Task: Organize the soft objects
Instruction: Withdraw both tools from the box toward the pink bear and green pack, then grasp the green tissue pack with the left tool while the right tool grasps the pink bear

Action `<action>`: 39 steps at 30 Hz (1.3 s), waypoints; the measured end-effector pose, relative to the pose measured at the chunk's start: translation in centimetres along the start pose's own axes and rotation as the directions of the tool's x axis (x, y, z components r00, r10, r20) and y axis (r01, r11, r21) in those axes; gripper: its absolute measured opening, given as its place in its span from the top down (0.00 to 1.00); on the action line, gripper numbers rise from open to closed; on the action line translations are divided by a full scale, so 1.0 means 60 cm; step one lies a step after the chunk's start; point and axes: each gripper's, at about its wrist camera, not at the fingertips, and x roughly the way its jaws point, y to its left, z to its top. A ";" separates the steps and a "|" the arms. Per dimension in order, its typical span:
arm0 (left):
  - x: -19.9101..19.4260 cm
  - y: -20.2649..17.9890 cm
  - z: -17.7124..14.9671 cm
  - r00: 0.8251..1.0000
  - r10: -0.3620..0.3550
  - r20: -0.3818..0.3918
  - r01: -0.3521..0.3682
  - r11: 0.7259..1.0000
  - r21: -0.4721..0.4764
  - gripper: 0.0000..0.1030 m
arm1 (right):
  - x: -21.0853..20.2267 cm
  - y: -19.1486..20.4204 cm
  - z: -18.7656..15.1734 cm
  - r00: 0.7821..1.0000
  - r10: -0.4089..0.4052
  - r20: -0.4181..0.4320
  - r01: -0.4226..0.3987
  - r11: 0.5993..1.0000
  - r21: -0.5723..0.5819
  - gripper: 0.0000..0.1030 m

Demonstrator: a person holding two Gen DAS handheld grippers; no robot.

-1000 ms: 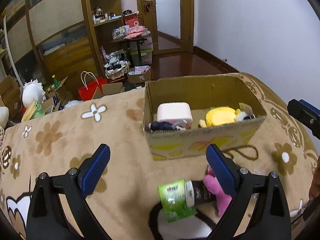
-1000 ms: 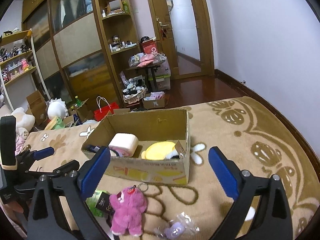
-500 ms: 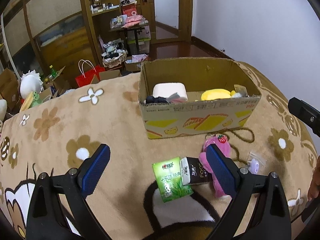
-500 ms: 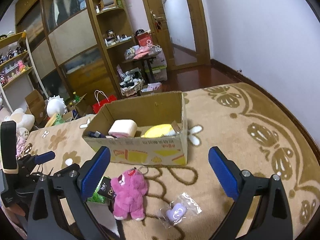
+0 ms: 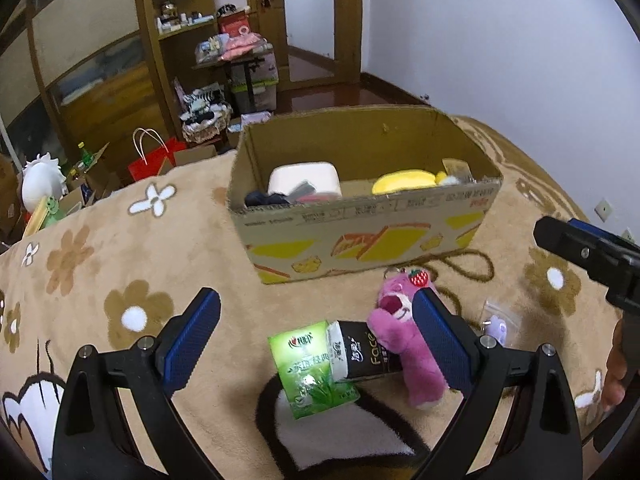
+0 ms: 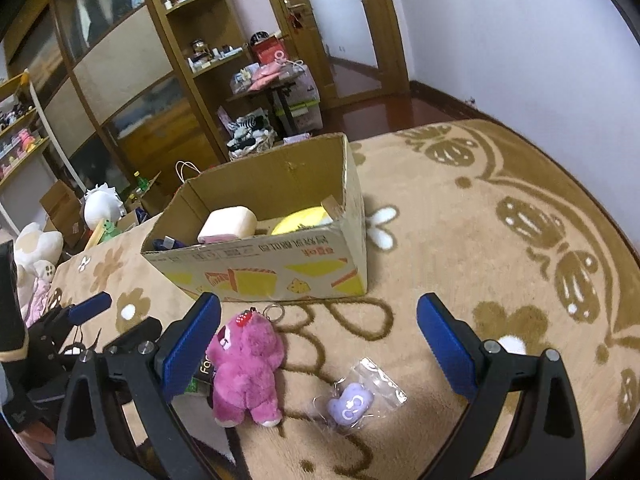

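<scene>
The flowered blanket [image 6: 460,240] covers your whole working surface, and its deep pile will snag fingertips that dive too low. On it, at twelve o'clock from both your claws, sits the cardboard box [image 5: 360,236], already holding a white pillow-like block [image 5: 304,178] and a yellow plush [image 5: 404,182]. Its near wall stands between you and the inside, so a carry that travels low could shove the box away.

Your left gripper [image 5: 316,344] is released, jaws spread wide, hovering above the green tissue pack [image 5: 312,368] and the dark tissue pack [image 5: 364,354], which touch each other. Close there carelessly and you may pinch both, or squeeze one out sideways.

The pink bear [image 6: 248,364] lies just at three o'clock of the dark pack, touching it, its keyring [image 6: 274,312] pointing toward the box. Your right gripper [image 6: 318,344] is also released and empty; the bear sits by its left finger, so an off-centre grasp may catch only an ear or limb and let it swing or drop.

Smallest, the bagged purple charm [image 6: 352,402] lies at five o'clock of the bear; its slick plastic could slip out of the pads.
</scene>
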 end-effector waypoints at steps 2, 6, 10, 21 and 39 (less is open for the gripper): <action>0.008 0.000 -0.001 1.000 -0.003 -0.018 0.003 1.000 0.000 0.07 | 0.006 -0.003 -0.002 1.000 -0.003 -0.012 0.003 1.000 0.009 0.00; 0.030 0.004 -0.005 0.997 0.000 -0.080 -0.001 1.000 -0.012 0.07 | 0.018 -0.005 -0.005 0.999 0.008 -0.033 -0.007 1.000 0.020 0.00; 0.047 0.016 -0.010 0.990 0.003 -0.139 -0.008 0.999 -0.040 0.07 | 0.032 -0.002 -0.010 0.998 0.028 -0.056 -0.027 1.000 0.015 0.00; 0.081 0.071 -0.019 0.969 -0.024 -0.247 -0.027 0.979 -0.201 0.07 | 0.077 0.019 -0.029 0.987 0.084 -0.139 -0.084 0.996 0.002 0.00; 0.154 0.129 -0.029 0.931 -0.149 -0.334 0.003 0.915 -0.402 0.07 | 0.151 0.075 -0.069 0.963 0.072 -0.258 -0.105 0.987 -0.118 0.00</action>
